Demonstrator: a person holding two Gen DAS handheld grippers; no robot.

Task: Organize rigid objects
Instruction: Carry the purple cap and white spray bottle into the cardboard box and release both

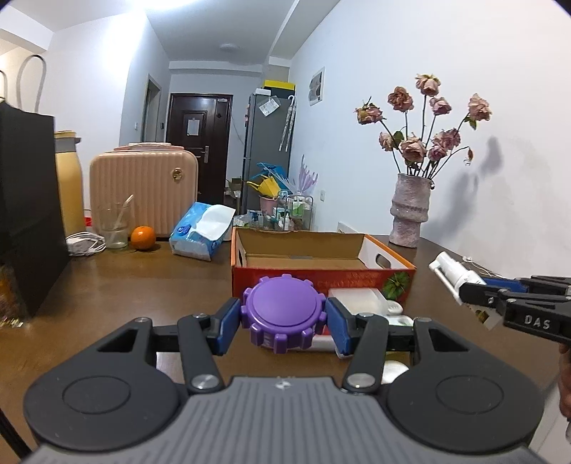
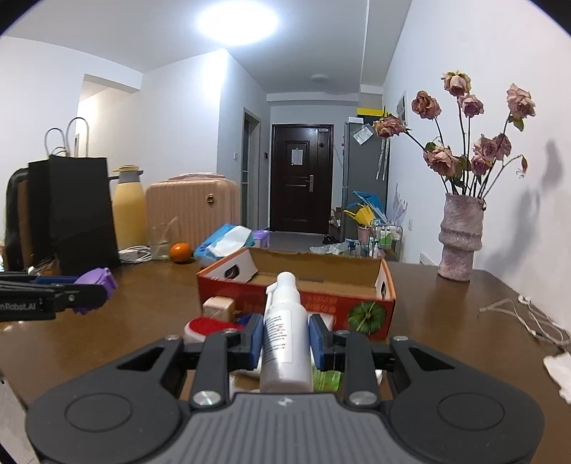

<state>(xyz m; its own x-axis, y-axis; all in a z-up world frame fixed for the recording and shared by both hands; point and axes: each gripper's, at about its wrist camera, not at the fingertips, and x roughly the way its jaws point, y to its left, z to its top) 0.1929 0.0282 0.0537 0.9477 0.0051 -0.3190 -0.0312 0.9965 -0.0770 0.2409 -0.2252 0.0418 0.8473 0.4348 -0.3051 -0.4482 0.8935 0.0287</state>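
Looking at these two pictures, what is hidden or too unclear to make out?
- Left wrist view: the purple lid held by the left gripper covers whatever container is beneath, and hides most of the white things behind it.
- Right wrist view: the print on the white spray bottle in the right gripper is too small to read.
- Both views: the cardboard box wall hides part of its floor.
- Right wrist view: the items under the gripper are mostly covered.

White walls [image 2: 178, 117] enclose a narrow hallway ending at a dark brown door [image 2: 301, 178]. A round ceiling light [image 2: 237, 21] glows overhead. A grey fridge [image 1: 266, 150] stands beyond the brown worktop [image 1: 142, 285].
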